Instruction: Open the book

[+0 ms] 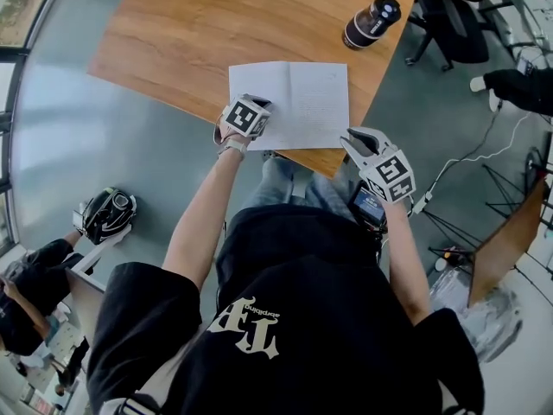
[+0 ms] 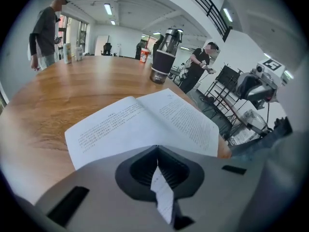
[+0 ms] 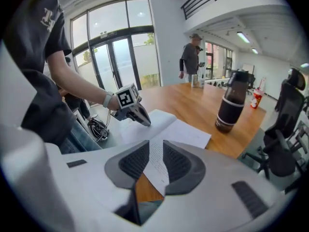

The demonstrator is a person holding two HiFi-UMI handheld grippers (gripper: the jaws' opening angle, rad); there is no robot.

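Right gripper (image 1: 352, 141): jaws well apart with nothing between them, held off the table's near edge, just beside the book's near right corner.
Left gripper (image 1: 257, 105): jaws together at the tips, which rest on the near corner of the left page.
Book (image 1: 298, 102): open and flat, printed pages up, at the near edge.
Table (image 1: 199, 24): wooden top.
Bottle (image 1: 371, 22): dark, upright, well beyond the book.

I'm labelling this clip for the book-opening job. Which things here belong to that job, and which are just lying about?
Job: book, already lying open; left gripper; right gripper.
Lying about: bottle; helmet; chair.
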